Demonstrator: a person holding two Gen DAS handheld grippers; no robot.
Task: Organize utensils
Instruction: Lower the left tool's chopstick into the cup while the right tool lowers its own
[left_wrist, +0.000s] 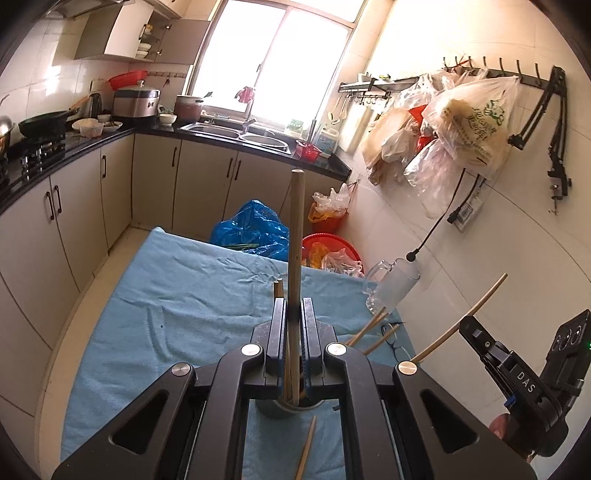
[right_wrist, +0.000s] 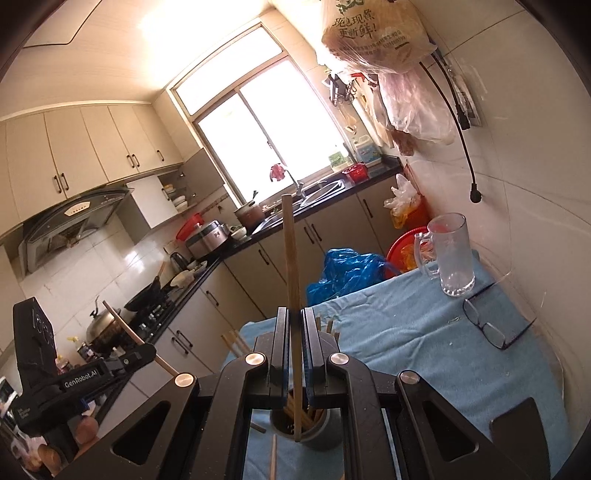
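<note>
Left tongs (left_wrist: 293, 314) and right tongs (right_wrist: 294, 317), each clamped on one upright chopstick (left_wrist: 295, 240) (right_wrist: 290, 258), its lower end in the grey holder (right_wrist: 320, 432) on the blue-clothed surface (left_wrist: 177, 295). Loose chopsticks (left_wrist: 306, 448), a glass mug (right_wrist: 451, 254) and spectacles (right_wrist: 487, 325) lie around.

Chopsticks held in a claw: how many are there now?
2. The left chopstick is gripped in the left claw; the right chopstick is gripped in the right claw. Others, not held, sit in the grey holder.
</note>
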